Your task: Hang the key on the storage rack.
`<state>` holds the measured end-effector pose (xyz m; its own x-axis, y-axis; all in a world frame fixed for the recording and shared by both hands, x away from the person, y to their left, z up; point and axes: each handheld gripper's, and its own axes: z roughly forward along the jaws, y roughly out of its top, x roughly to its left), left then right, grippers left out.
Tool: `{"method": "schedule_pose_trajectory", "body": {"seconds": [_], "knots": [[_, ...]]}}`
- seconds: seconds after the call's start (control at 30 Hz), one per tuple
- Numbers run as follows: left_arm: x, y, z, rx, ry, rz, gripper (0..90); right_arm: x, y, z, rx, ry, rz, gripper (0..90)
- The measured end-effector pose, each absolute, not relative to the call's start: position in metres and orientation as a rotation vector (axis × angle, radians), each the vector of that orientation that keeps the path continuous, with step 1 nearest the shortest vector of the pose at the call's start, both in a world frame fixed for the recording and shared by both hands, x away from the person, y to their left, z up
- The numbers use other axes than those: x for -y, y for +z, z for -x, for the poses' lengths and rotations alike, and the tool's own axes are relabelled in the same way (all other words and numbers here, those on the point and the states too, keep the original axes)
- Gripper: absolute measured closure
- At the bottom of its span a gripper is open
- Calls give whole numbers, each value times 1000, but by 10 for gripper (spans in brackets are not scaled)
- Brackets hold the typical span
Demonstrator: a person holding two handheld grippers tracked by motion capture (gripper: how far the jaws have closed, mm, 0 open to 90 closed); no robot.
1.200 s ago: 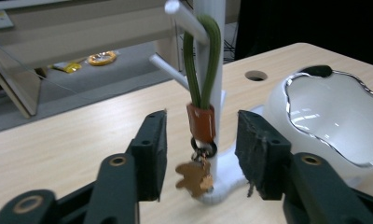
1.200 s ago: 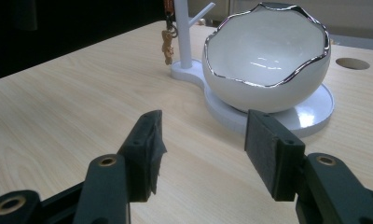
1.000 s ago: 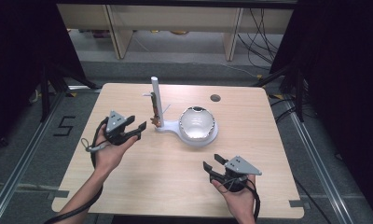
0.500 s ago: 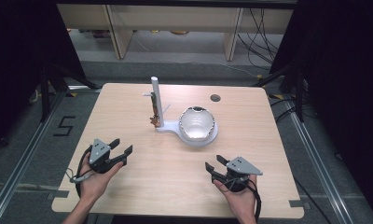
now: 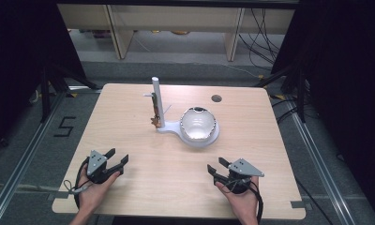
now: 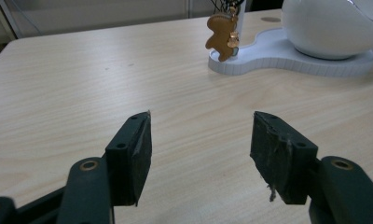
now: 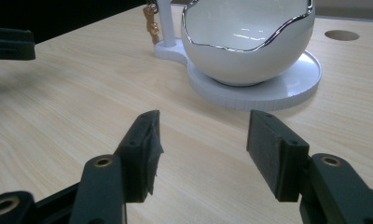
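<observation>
A white stand point(image 5: 169, 127) sits mid-table with an upright post point(image 5: 156, 101) and a white silver-rimmed bowl point(image 5: 198, 123). A brown figure-shaped charm point(image 5: 155, 119) hangs on the post, seen close at charm point(image 6: 222, 37) and charm point(image 7: 150, 21). My left gripper point(image 5: 119, 156) rests low near the front left, well short of the stand; its jaws have just been opening and left gripper point(image 6: 201, 135) has nothing between them. My right gripper point(image 5: 215, 165) is at the front right, facing the bowl point(image 7: 247, 42); its jaws have also just been opening, and right gripper point(image 7: 203, 135) is empty.
The wooden table point(image 5: 129, 108) has a small round hole point(image 5: 216, 98) at its far side behind the bowl. Dark floor, cables and shelf legs lie beyond the far edge. Bare wood stretches between both grippers and the stand.
My left gripper came away from beside the post and sank back to the front left of the table. The right gripper stayed in place. Both pairs of jaws stand a little wider.
</observation>
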<state>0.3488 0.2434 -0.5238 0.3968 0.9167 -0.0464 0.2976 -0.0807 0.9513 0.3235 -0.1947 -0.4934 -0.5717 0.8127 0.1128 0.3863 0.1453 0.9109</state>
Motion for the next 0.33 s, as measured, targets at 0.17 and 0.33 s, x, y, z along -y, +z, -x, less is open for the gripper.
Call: {"method": "schedule_pose_trajectory", "body": {"seconds": [0.17, 0.33], "knots": [[-243, -524, -348, -1102, 746, -1615, 382, 198, -495, -322, -2023, 1388, -1161, 449], [-242, -524, -348, -1114, 749, -1614, 380, 197, -495, -319, -2024, 1402, -1228, 447]]}}
